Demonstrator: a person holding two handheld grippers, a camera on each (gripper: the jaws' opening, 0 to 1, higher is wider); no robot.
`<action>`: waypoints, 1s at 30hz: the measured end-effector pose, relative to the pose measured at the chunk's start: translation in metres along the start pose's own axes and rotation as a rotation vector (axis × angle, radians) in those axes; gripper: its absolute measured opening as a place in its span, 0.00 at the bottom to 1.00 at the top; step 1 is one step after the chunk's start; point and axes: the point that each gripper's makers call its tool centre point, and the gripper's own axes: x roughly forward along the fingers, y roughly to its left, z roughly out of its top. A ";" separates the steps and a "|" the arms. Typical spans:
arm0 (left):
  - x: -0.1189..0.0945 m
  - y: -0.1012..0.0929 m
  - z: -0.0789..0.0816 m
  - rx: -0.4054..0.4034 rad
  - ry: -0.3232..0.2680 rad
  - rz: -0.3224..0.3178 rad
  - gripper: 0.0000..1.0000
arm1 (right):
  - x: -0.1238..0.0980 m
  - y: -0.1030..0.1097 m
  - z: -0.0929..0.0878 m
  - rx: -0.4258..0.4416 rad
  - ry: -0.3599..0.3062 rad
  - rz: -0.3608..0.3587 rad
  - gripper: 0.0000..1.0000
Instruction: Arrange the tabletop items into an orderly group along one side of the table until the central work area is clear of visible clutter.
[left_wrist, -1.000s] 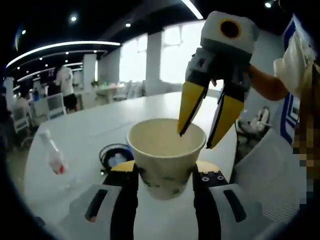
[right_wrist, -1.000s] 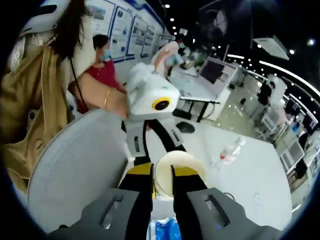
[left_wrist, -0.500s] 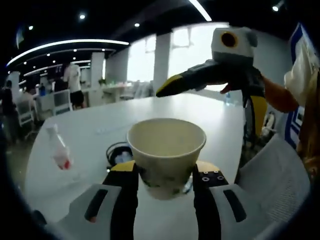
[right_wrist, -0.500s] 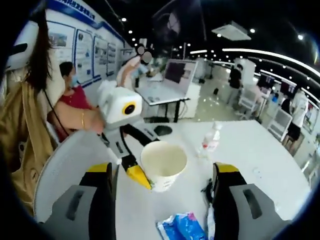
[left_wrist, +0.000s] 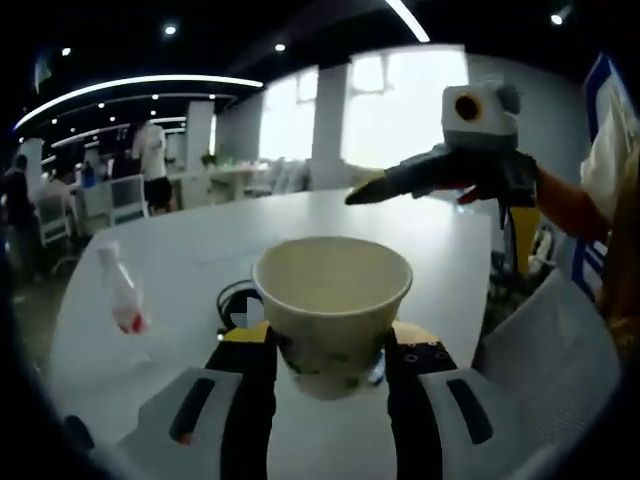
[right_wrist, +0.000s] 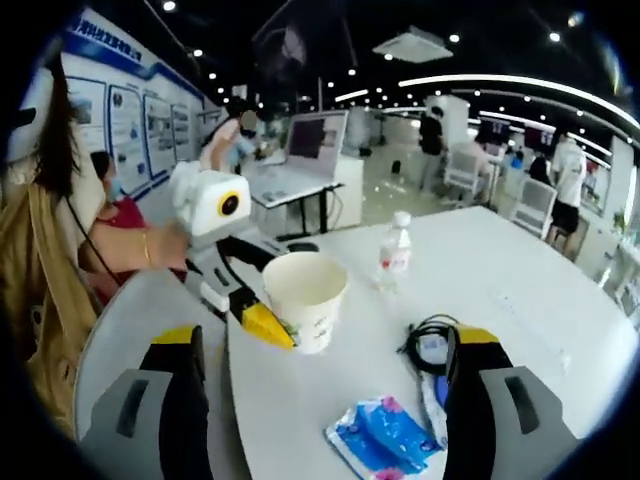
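Observation:
A white paper cup (left_wrist: 332, 300) with a green print stands upright between my left gripper's (left_wrist: 330, 345) jaws, which are shut on its lower wall. In the right gripper view the same cup (right_wrist: 305, 295) sits at the table's near edge with the left gripper (right_wrist: 285, 318) clamped on it. My right gripper (right_wrist: 330, 350) is open wide, its jaws far apart and holding nothing. In the left gripper view it hangs above and beyond the cup as the right gripper (left_wrist: 445, 205), apart from the rim.
On the white table (right_wrist: 520, 290) stand a small clear bottle (right_wrist: 396, 250), a black cable coil (right_wrist: 432, 342) and a blue packet (right_wrist: 385, 440). The bottle (left_wrist: 120, 298) and coil (left_wrist: 235, 300) lie left of the cup. A grey mesh chair back (left_wrist: 550, 350) stands at the table's edge.
My right gripper, whose jaws straddled the cup's rim, has let go, opened wide and drawn back from it. The left gripper keeps its hold on the cup.

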 end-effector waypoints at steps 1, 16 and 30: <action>0.000 0.001 0.000 -0.002 0.000 0.001 0.40 | -0.002 -0.003 -0.002 0.011 0.000 -0.016 0.99; -0.001 0.007 -0.004 -0.019 0.010 0.027 0.40 | -0.014 -0.024 -0.033 0.124 -0.002 -0.149 0.99; -0.009 0.017 -0.003 -0.014 0.006 0.089 0.40 | -0.034 -0.052 -0.072 0.255 0.008 -0.334 0.99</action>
